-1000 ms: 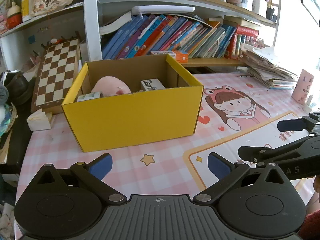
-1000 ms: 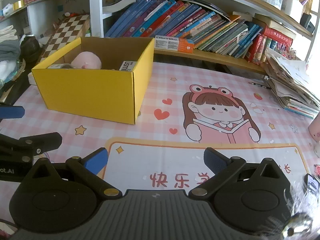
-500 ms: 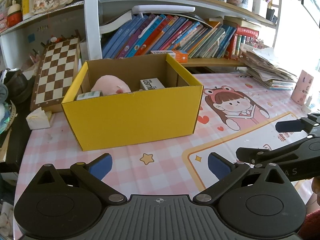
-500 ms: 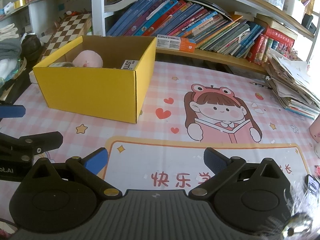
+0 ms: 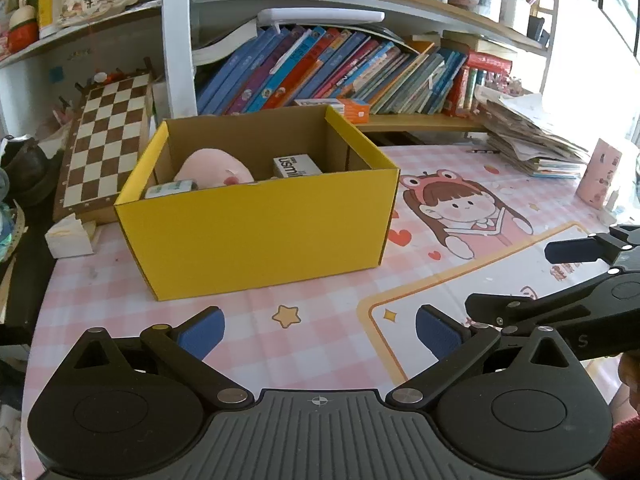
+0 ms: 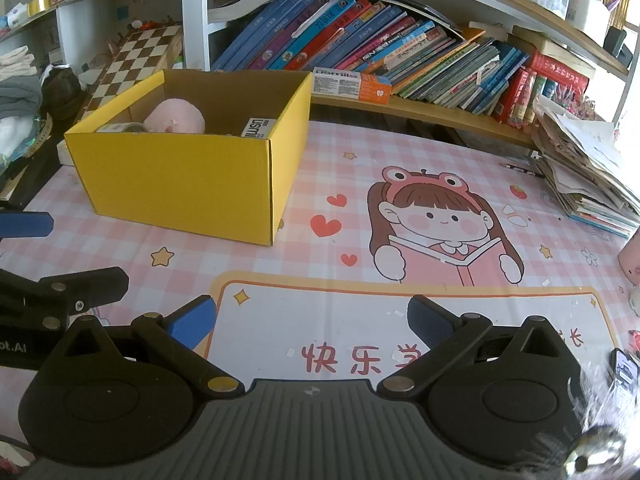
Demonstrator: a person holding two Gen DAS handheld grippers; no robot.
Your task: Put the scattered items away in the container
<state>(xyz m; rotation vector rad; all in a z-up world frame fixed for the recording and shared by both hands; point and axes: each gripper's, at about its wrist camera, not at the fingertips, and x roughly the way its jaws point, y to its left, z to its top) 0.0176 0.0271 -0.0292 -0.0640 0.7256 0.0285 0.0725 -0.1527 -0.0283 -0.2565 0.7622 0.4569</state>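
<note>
While both tongs [image 5: 320,330] [image 6: 310,318] gape empty, yellow box [image 5: 260,236] well ahead, untouched.

Crowded bookshelf [image 5: 360,68] behind pink desk mat [image 6: 400,300]

A child's study desk at home: cartoon mat [image 6: 432,220] (pink checks), crammed picture-book shelf [image 6: 400,52].

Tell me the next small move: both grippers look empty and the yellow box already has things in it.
Probably hold both back and pan to check. The left gripper and right gripper are open and empty, the yellow box holds the pink plush and white carton, and no loose item shows on the mat.
</note>
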